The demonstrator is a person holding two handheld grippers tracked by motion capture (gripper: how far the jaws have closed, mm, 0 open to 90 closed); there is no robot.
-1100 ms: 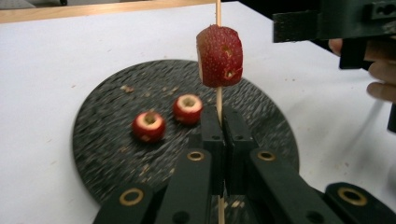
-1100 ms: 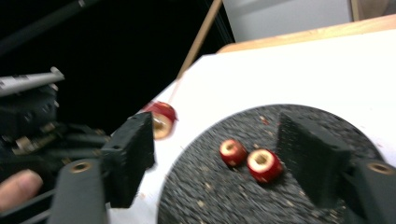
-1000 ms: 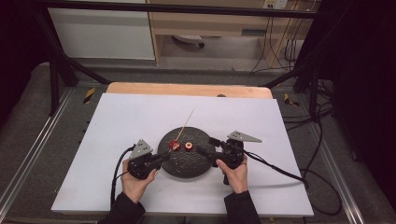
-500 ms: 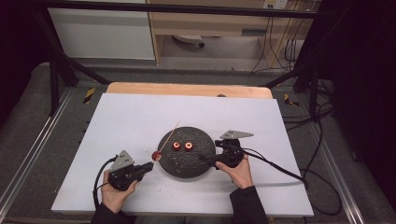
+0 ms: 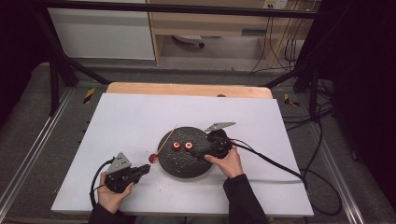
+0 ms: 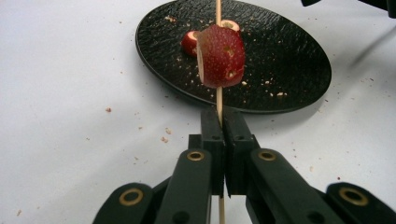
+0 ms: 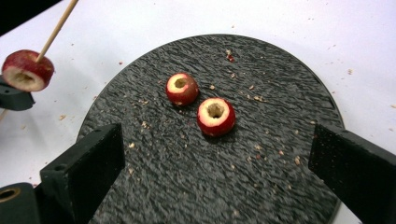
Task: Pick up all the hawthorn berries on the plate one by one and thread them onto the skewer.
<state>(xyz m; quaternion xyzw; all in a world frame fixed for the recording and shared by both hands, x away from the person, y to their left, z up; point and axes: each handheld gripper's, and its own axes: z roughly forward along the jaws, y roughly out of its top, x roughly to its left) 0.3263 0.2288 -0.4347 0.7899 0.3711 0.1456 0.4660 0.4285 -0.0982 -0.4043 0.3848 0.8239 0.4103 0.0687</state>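
Observation:
A black round plate (image 5: 184, 161) lies at mid-table with two cored red fruit pieces (image 5: 176, 146) (image 5: 188, 146) on it. My left gripper (image 5: 145, 169) is off the plate's left front, shut on a thin wooden skewer (image 6: 218, 100). A third red fruit piece (image 6: 221, 56) is threaded on the skewer just above the jaws, and it also shows as a red piece (image 5: 152, 158) beside the plate. My right gripper (image 5: 201, 154) is open, low over the plate's right half. Its jaws stand wide either side of the two fruit pieces (image 7: 181, 88) (image 7: 215, 115), touching neither.
The plate rests on a white sheet (image 5: 130, 121) that covers a wooden table (image 5: 187, 88). Crumbs dot the plate (image 7: 187, 177) and the sheet near it. Each gripper trails a black cable (image 5: 275, 163) across the sheet.
My left gripper has drawn back from the plate toward the left front, carrying the skewer with one fruit piece on it. The right gripper has stayed at the plate's right side.

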